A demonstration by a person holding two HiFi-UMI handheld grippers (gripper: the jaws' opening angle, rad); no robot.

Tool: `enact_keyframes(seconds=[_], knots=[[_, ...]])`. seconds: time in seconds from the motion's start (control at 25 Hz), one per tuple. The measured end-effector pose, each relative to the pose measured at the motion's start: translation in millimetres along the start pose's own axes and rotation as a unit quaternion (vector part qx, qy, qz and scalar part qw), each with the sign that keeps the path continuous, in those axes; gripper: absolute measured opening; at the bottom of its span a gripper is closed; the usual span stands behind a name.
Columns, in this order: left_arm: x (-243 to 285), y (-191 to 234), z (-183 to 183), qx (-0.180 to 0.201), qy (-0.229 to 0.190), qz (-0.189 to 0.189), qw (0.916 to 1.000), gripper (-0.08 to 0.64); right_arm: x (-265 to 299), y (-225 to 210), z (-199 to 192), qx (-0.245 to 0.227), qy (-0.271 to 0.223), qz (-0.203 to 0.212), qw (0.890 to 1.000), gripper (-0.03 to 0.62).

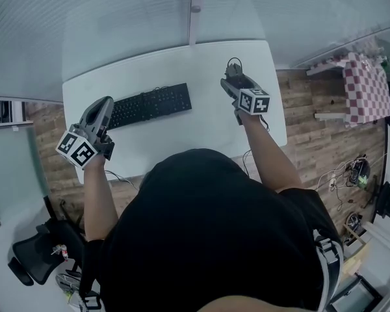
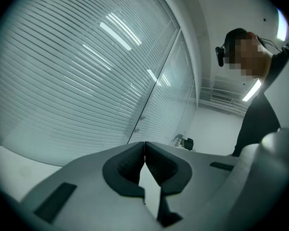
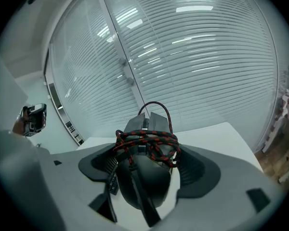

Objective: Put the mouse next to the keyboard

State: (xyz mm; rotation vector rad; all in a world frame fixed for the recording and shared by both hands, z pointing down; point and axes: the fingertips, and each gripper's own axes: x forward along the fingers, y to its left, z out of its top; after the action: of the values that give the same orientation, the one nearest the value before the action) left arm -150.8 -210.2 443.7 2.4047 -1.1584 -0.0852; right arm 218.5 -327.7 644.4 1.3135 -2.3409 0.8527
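Observation:
A black keyboard (image 1: 149, 104) lies on the white table (image 1: 201, 132), left of its middle. A black mouse (image 3: 147, 182), with its red-and-black braided cable (image 3: 147, 143) coiled round its front, sits between the jaws of my right gripper (image 3: 147, 167), which is shut on it. In the head view this right gripper (image 1: 233, 78) holds the mouse (image 1: 234, 72) over the table's far right part, well away from the keyboard. My left gripper (image 1: 104, 106) hovers at the keyboard's left end, tilted up towards the blinds. Seen from its own camera, the left gripper (image 2: 144, 150) is shut with nothing between the jaws.
A glass wall with blinds (image 1: 117, 18) runs behind the table. On the wooden floor to the right stand a table with a chequered cloth (image 1: 364, 86) and loose cables (image 1: 352, 173). A black office chair (image 1: 32, 255) stands at the lower left.

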Motion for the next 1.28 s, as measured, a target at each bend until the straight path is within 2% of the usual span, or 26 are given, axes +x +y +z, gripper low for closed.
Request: enact_keyframes(seconds=[0.52,1.28], knots=[[27.6,25.8,-4.5,-0.015,0.014,0.003,0.9998,0.023,44.5,-27.3,-45.4,0.009,0.06,-0.013,0.998,0.411],[43.2,52.2,-20.1,-0.033,0.033,-0.004,0.9989,0.023,84.7,-33.8,-100.8,0.007,0.128,-0.025,0.991,0.411]])
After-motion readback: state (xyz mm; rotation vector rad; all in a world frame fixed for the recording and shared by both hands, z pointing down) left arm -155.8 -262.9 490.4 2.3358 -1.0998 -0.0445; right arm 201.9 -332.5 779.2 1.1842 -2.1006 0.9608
